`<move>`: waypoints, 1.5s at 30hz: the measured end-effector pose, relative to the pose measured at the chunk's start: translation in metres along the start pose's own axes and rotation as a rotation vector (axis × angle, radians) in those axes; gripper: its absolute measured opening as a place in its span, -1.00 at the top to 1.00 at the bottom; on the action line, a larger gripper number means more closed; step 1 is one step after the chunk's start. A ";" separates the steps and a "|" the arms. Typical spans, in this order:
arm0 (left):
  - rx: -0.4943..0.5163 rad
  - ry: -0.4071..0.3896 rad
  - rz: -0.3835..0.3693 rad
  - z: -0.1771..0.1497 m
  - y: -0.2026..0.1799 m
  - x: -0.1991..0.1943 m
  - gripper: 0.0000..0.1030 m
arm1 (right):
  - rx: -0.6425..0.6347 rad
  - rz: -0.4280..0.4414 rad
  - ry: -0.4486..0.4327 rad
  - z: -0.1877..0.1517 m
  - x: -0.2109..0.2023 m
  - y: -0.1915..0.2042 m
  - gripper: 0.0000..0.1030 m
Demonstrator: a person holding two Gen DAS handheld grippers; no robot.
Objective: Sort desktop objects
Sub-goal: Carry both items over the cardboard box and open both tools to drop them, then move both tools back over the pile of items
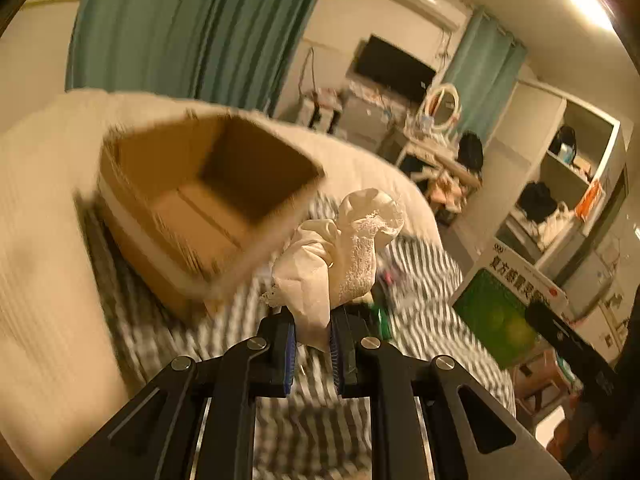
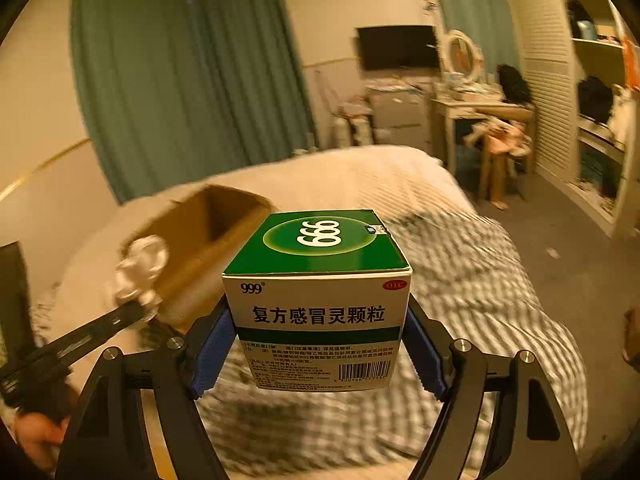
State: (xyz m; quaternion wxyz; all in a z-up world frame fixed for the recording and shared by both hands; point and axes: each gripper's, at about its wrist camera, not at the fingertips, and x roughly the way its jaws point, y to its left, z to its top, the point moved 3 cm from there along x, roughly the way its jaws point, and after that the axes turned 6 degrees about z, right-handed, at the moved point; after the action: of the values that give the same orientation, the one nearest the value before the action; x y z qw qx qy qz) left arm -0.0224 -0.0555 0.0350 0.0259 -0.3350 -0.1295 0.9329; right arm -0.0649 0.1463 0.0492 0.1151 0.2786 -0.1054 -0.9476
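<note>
Two grippers are in view, each holding one thing above a bed [image 2: 400,176]. The left gripper [image 1: 313,334] has its fingers [image 1: 289,354] drawn narrow, pinching the lower end of one crumpled white tissue wad [image 1: 344,248], which stands up out of the blue pads. In the right wrist view the same wad [image 2: 140,270] shows at the tip of the left gripper [image 2: 138,312], just in front of the box.

The right gripper [image 2: 320,344] has its fingers [image 2: 210,354] spread wide and pressed against both sides of one green-and-white medicine box [image 2: 320,304], marked 999, held upright with its green top facing up. In the left wrist view that medicine box [image 1: 504,300] appears at the right edge, tilted.

One open cardboard box [image 1: 208,200] sits on the bed, on a checked cover [image 1: 424,300] near the bed's left side, its four walls up and its bottom bare as far as can be seen. The wad is just beside the box's near right wall, apart from it. The cardboard box [image 2: 208,240] is blurred in both views.

A hand [image 2: 36,432] grips the left gripper's handle at the lower left corner.
</note>
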 end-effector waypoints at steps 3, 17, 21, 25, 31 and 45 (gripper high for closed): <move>-0.009 -0.051 0.045 0.036 0.016 0.002 0.73 | -0.044 0.059 -0.018 0.025 0.013 0.038 -0.50; -0.117 -0.076 0.207 0.086 0.113 0.087 0.73 | -0.045 0.231 0.026 0.090 0.177 0.127 -0.49; -0.076 -0.078 0.225 0.088 0.110 0.098 0.71 | -0.035 0.244 0.054 0.095 0.214 0.137 -0.53; -0.075 -0.072 0.193 0.082 0.105 0.101 -0.12 | -0.012 0.290 0.054 0.106 0.219 0.143 -0.90; -0.034 -0.137 0.208 0.081 0.092 0.078 -0.56 | -0.030 0.231 -0.039 0.122 0.150 0.122 -0.90; 0.106 -0.018 0.118 -0.004 0.017 0.037 -0.75 | 0.005 0.022 0.011 0.038 0.016 -0.014 -0.90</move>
State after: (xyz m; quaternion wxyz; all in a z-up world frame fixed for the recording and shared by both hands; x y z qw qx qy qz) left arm -0.0481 -0.0658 0.0052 -0.0127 -0.3318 -0.0600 0.9413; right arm -0.1014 0.1602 0.0685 0.1252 0.2828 -0.1102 -0.9446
